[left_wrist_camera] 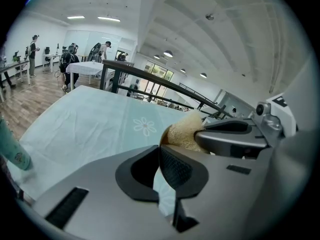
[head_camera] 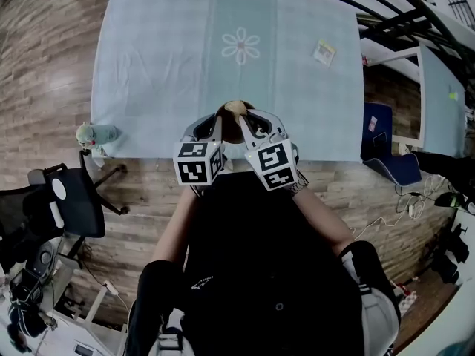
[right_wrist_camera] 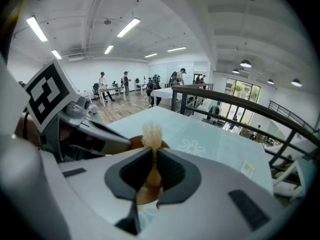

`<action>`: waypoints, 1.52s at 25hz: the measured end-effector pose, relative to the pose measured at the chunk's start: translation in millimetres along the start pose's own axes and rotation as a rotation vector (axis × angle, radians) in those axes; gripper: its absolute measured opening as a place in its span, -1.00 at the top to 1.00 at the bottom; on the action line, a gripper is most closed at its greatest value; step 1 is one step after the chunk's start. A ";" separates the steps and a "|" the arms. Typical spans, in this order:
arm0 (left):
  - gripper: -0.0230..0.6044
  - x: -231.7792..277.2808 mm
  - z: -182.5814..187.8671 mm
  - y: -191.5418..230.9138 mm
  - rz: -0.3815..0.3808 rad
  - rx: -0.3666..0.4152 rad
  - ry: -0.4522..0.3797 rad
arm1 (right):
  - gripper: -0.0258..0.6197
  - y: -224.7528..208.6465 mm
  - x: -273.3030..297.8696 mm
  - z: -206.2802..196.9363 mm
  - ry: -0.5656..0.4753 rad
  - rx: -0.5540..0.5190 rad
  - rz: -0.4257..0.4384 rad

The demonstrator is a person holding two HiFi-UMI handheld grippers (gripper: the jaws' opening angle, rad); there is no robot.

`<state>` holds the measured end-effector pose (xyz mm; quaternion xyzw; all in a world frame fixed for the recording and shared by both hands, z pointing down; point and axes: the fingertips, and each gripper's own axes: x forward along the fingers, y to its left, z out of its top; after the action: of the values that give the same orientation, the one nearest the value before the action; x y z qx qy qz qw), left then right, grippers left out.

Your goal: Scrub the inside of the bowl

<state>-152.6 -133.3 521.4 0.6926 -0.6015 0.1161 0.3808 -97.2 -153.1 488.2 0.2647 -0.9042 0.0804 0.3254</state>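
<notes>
The left claw [left_wrist_camera: 161, 156] has its jaws all but together, nipping the thin rim of the brown bowl [right_wrist_camera: 134, 142], which sits between the two claws at the near edge of the table. The right claw [right_wrist_camera: 151, 156] is clamped on a pale, fibrous scrubber [right_wrist_camera: 151, 132] whose tuft stands over the bowl. Beneath lies a smooth light-blue cloth [head_camera: 163, 65] printed with a white daisy [head_camera: 241, 45], above a wood-plank floor [head_camera: 44, 87] in a bright hall with a dark railing [right_wrist_camera: 225, 98].

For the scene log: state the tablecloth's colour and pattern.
Pale mint-blue tablecloth with a white daisy flower printed mid-cloth; clearest in the head view.
</notes>
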 end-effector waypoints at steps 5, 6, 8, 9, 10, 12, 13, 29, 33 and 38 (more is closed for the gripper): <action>0.85 -2.8 0.5 7.2 0.000 0.002 -0.006 | 0.80 -4.1 -1.2 -3.1 0.007 0.046 -0.065; 0.86 -2.9 0.8 7.3 0.001 0.001 -0.008 | 0.80 -5.5 -2.7 -4.7 0.009 0.058 -0.078; 0.85 -3.0 1.6 6.6 0.003 0.002 -0.008 | 0.80 -7.3 -6.7 -7.0 0.012 0.079 -0.095; 0.86 -2.9 1.9 5.9 0.003 0.005 -0.007 | 0.80 -6.9 -9.1 -7.2 0.009 0.088 -0.093; 0.85 -2.7 2.0 5.2 0.002 0.008 -0.005 | 0.80 -5.5 -11.5 -6.3 0.001 0.093 -0.085; 0.85 -1.9 1.9 4.5 -0.002 0.019 0.004 | 0.80 -1.3 -16.0 -1.9 -0.022 0.083 -0.064; 0.85 -1.1 1.4 4.1 -0.006 0.024 0.012 | 0.80 0.6 -17.7 0.6 -0.031 0.065 -0.056; 0.85 8.2 -4.9 -30.2 -0.119 0.168 0.120 | 0.80 -2.0 -26.9 -20.6 0.124 -0.520 0.035; 0.85 13.9 -4.9 -42.0 -0.150 0.203 0.142 | 0.80 -5.9 -28.7 -36.2 0.203 -0.492 0.055; 0.85 17.6 -4.0 -44.5 -0.172 0.114 0.142 | 0.80 -9.8 -33.5 -44.7 0.234 -0.285 0.040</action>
<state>-106.0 -144.3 517.8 0.7521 -0.5038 0.1657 0.3912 -45.8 -132.9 501.4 0.1866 -0.8676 -0.0116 0.4608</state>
